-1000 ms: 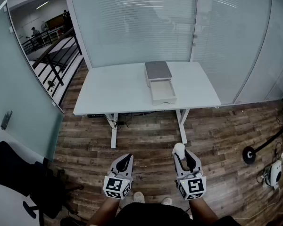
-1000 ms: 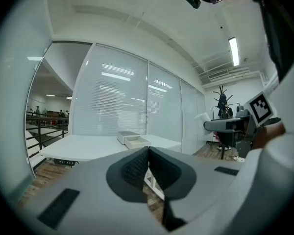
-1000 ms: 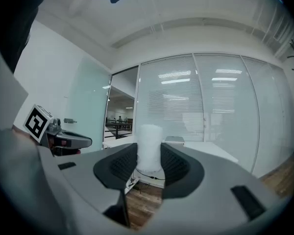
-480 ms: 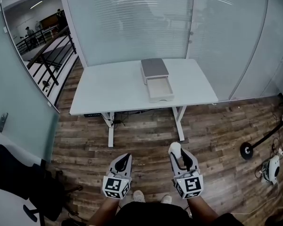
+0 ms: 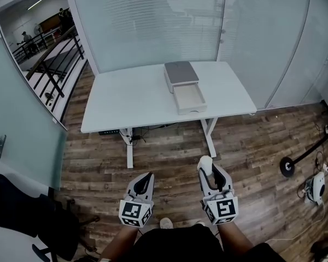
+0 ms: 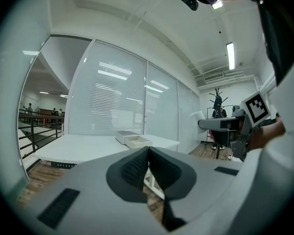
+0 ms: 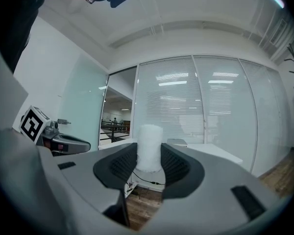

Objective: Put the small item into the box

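Observation:
A small white cylinder-shaped item (image 7: 149, 148) stands upright between the pads of my right gripper (image 5: 207, 165), which is shut on it. The jaws have just opened a touch further, and the item (image 5: 205, 161) is still gripped. My left gripper (image 5: 145, 180) is shut and holds nothing; its tips meet in the left gripper view (image 6: 148, 152). Both grippers hover over the wood floor, well short of the white table (image 5: 131, 100). On the table sits the box (image 5: 181, 72) with a grey top; its white drawer (image 5: 190, 98) is pulled out toward me.
Frosted glass walls stand behind and to the right of the table. A black chair (image 5: 22, 212) is at the lower left. A floor stand base (image 5: 288, 167) and a white device (image 5: 317, 188) lie at the right. Table legs (image 5: 210, 141) face me.
Both grippers have moved a little forward toward the table, the right one still carrying the white item. The head view has swung slightly, so the table sits differently in the frame.

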{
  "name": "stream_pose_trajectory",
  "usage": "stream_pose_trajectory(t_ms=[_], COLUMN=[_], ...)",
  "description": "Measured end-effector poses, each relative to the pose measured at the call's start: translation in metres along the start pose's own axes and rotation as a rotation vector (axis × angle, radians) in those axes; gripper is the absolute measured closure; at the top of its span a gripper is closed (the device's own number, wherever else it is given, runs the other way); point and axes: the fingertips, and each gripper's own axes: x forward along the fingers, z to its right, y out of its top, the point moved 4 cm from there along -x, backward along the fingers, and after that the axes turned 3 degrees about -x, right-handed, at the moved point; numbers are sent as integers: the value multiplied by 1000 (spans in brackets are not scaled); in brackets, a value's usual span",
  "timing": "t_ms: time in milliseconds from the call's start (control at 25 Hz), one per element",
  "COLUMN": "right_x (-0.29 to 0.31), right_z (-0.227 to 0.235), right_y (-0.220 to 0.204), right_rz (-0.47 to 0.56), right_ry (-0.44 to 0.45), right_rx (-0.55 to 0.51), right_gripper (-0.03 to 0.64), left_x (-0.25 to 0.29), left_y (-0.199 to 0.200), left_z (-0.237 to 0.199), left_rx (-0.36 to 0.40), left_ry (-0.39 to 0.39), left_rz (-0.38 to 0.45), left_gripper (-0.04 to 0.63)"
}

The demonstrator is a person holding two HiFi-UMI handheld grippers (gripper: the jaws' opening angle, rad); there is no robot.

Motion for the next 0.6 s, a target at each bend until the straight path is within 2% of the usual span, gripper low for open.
stream_pose_trajectory(t_ms=[360,520,600], right_x=[22,35,45], right_z=[-14,-3,4], right_y=[-3,-8,-10], right_rz=[5,4,2], right_ry=[-27,-31,-28], right_rx=[-7,-5,-2], right_gripper=[460,460,460], left_x=[11,27,37], left_y=[-5,-4,-2], left_z=[-22,-26,-30], left_rx=[32,-12,-7], left_ry=[-25,-42,-40], left_rz=[-21,-17,-17], left_gripper=[584,584,584])
